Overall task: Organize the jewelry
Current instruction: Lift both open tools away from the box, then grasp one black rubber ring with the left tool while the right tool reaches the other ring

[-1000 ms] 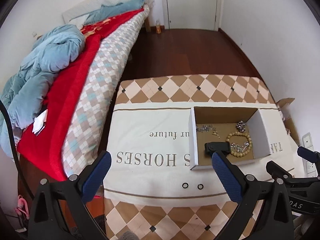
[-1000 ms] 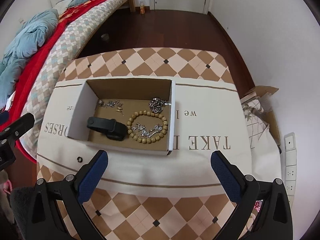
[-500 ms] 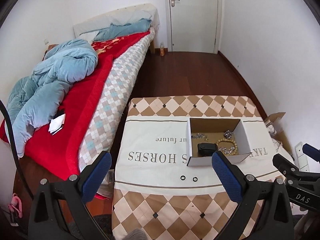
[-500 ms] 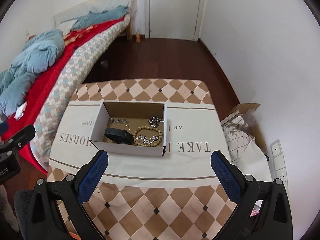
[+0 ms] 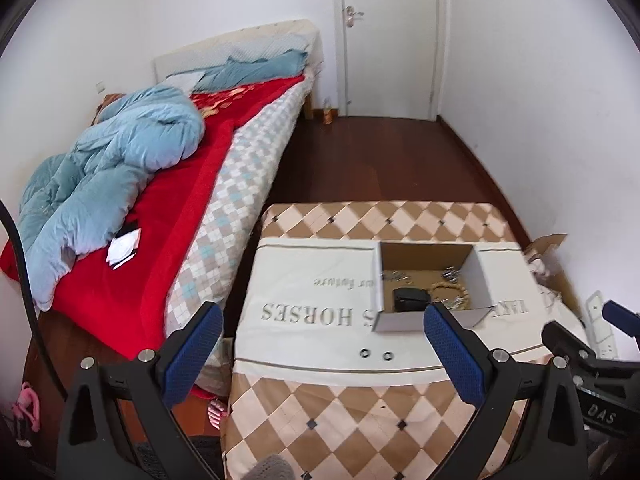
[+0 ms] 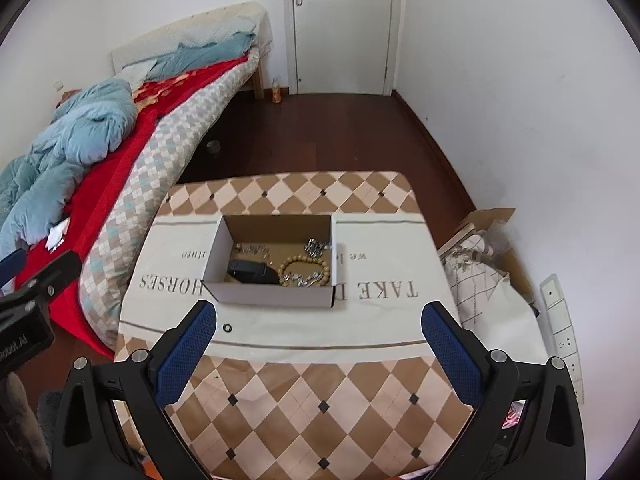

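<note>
The tabletop carries the box holding beads and chains. Two rings lie just before it. Both hand-held grippers, left and right, gape wide, empty; probably best to descend straight, pinching one ring squarely.

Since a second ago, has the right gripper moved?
Yes. The right gripper has pulled back and up from the cardboard box: the box looks smaller, and the door now shows.

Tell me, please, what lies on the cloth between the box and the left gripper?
Two small black rings lie on the cloth, between the box and the open left gripper; the left wrist view shows both.
</note>
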The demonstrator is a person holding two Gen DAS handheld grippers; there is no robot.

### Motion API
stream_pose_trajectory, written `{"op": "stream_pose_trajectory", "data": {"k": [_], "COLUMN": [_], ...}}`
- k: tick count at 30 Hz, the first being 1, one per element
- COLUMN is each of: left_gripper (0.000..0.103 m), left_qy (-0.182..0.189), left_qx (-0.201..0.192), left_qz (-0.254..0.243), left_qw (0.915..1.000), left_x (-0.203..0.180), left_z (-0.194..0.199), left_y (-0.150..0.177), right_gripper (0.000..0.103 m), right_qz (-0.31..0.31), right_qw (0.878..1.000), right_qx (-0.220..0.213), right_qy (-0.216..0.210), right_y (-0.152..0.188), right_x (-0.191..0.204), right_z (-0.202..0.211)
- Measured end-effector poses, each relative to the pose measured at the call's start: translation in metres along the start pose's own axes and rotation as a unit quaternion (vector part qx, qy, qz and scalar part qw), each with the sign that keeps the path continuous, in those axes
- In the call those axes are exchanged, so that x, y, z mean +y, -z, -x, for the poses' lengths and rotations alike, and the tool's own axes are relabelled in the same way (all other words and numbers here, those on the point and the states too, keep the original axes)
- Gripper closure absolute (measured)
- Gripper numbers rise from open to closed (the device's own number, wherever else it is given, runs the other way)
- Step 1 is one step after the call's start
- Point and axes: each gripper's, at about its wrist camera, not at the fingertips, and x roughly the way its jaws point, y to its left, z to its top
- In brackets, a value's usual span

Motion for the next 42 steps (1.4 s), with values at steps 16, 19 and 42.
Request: {"op": "stream_pose_trajectory", "data": {"k": [16,19,42], "left_gripper": [0.000,0.000,0.001], "left_qy": [-0.134,-0.135,-0.008], "left_qx": [0.135,0.148,0.177], "left_qz": [0.011,0.021,-0.023], "left_qw": [0.9817,0.9795,0.9839], "left_x": [0.065,0.074,-0.009], "left_z": [-0.140,-0.149,-0.179], "left_y": [0.071,0.077,0.073], "right_gripper": [0.043,0.046,0.103], "right_qz": [0.050,0.068,-0.010], "right_qw": [0.985,0.985,0.992], "right_qx": [0.109,0.109,0.087], "right_qy": [-0.123,-0.112,-0.096], "right_y": [0.063,0.069,0.073], "right_x": [0.092,0.108,0.030], "right_z": [-0.177,-0.192,-0.190]}}
